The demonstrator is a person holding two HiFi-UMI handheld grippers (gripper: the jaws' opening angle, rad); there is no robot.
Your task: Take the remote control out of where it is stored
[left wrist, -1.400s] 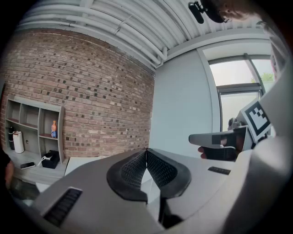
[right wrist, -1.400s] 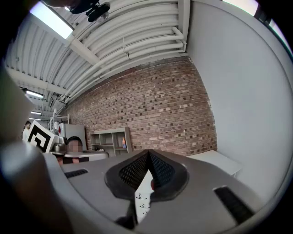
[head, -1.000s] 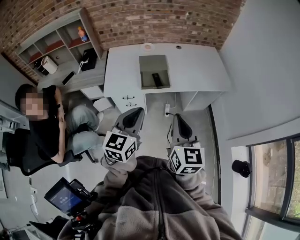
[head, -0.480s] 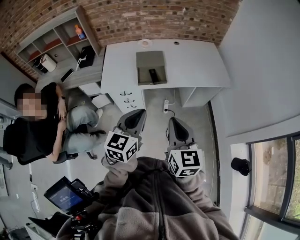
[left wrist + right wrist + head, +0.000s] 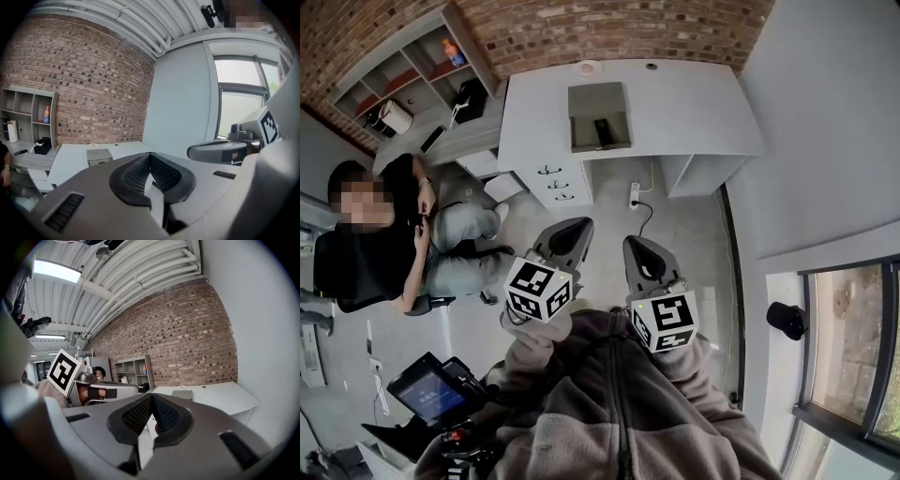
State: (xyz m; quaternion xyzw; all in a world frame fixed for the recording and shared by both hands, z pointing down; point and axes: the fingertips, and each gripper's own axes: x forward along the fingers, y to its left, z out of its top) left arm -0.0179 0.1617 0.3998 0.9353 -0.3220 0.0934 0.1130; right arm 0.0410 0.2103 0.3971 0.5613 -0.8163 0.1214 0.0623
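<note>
**Nothing gripped, nothing touched**

We hold the left tool (image 5: 570,232) and the right tool (image 5: 636,251) side by side over the floor (image 5: 609,202), each with its jaws pressed together on nothing. The remote control (image 5: 603,130), a small dark oblong as far as we can tell, lies in the open grey box (image 5: 581,98) on the white tabletop (image 5: 703,112).

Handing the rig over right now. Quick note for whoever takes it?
Left gripper: shut, empty, held over the floor short of the desk.
Right gripper: shut, empty, beside the left one.
Remote control: lies in the open grey box on the desk.
Done: nothing; remote control untouched.
Left: approach the desk, open a gripper, grasp the remote control, lift it out of the box.
</note>
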